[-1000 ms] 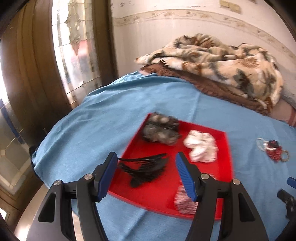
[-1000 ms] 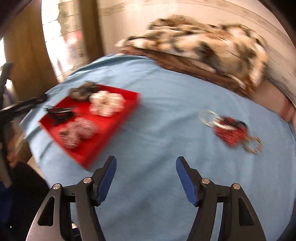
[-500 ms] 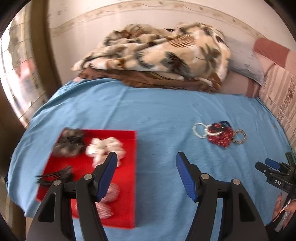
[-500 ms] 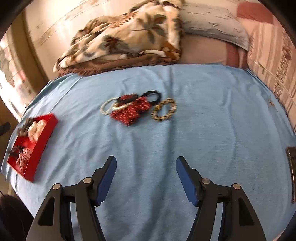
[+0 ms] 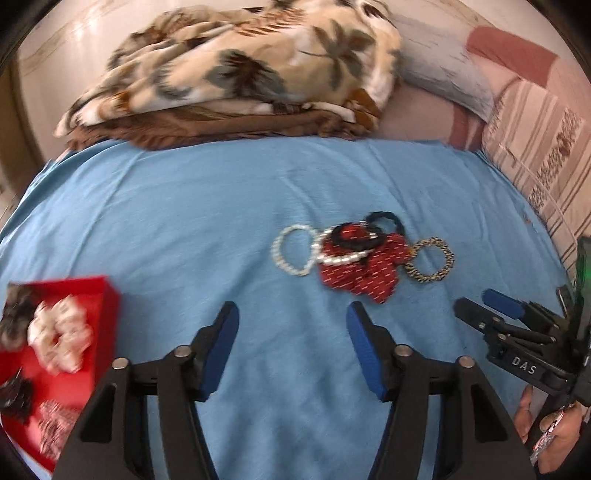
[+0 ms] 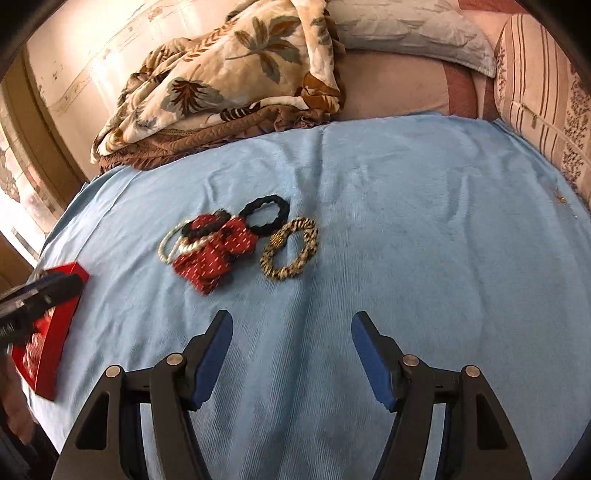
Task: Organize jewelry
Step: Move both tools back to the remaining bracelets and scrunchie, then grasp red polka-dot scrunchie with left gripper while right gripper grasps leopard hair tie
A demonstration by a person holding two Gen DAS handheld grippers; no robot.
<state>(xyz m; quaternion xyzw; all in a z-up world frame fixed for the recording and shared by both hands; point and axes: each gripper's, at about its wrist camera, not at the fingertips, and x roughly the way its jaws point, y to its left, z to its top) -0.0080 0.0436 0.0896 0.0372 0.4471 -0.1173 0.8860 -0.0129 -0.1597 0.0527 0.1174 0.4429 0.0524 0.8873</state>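
Observation:
A pile of jewelry lies on the blue bedsheet: a red dotted scrunchie (image 5: 364, 271) (image 6: 214, 256), a white pearl bracelet (image 5: 290, 254) (image 6: 168, 245), a black hair tie (image 6: 265, 216) (image 5: 384, 218) and a gold-and-black bracelet (image 5: 430, 260) (image 6: 290, 249). A red tray (image 5: 109, 317) (image 6: 55, 343) at the left holds a white scrunchie (image 5: 59, 338) and other hair pieces. My left gripper (image 5: 291, 328) is open and empty, just short of the pile. My right gripper (image 6: 291, 332) is open and empty, below the pile; it also shows in the left wrist view (image 5: 480, 306).
A folded leaf-print blanket (image 5: 236, 70) (image 6: 221, 74) and pillows (image 6: 413, 26) lie at the back of the bed. A striped cushion (image 5: 535, 147) is at the right. A wooden door frame (image 6: 37, 122) stands at the left.
Both views have swung right, from the red tray toward the jewelry pile, and come closer to it. Both grippers have stayed open.

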